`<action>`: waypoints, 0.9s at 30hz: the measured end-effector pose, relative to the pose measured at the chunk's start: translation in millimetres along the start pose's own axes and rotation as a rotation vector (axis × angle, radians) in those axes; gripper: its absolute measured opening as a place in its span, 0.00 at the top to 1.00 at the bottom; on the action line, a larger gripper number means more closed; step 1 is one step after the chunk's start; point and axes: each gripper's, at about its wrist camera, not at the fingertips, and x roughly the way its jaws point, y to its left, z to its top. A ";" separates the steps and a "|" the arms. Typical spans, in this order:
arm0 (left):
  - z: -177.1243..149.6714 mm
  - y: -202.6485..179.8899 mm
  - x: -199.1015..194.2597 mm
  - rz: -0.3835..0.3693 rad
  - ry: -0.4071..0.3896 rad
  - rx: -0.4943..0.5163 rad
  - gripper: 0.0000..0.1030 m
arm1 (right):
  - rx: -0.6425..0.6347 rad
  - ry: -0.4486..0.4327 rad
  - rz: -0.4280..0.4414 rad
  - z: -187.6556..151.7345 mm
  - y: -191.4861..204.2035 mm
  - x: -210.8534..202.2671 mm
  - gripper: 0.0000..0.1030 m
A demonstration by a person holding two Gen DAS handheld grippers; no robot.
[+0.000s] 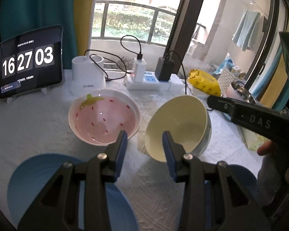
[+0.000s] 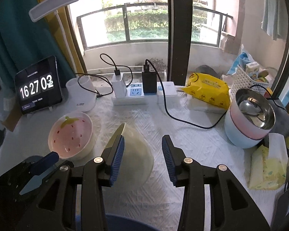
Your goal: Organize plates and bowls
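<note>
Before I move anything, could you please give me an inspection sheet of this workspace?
Surface: table under a white quilted cloth.
Job's things: strawberry bowl upright; cream bowl tipped on its edge beside it, support unclear; blue plates at the near edge; steel-lined bowl stack holding a spoon, at the right.
Clutter: tablet clock, white holder, yellow pack, tissue pack, basket.
Grippers: left gripper jaws open, empty; right gripper jaws open, close to the cream bowl.
Cables: power strip with chargers; black cable crossing the cloth.
Surroundings: window, teal curtain, desk lamp.
</note>
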 end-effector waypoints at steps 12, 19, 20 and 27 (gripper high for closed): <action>0.2 1.0 6.9 0.007 0.015 -0.005 0.62 | -0.019 0.090 -0.020 -4.9 3.7 25.7 0.57; 1.5 -10.8 12.9 0.009 0.035 0.026 0.62 | 0.066 0.131 -0.067 -14.9 -33.4 27.5 0.54; 2.0 -13.8 14.5 0.008 0.042 0.034 0.62 | 0.095 0.141 -0.041 -17.1 -41.6 27.6 0.54; 9.2 -38.3 25.5 -0.005 0.089 0.102 0.62 | 0.162 0.141 -0.018 -22.8 -71.7 16.8 0.54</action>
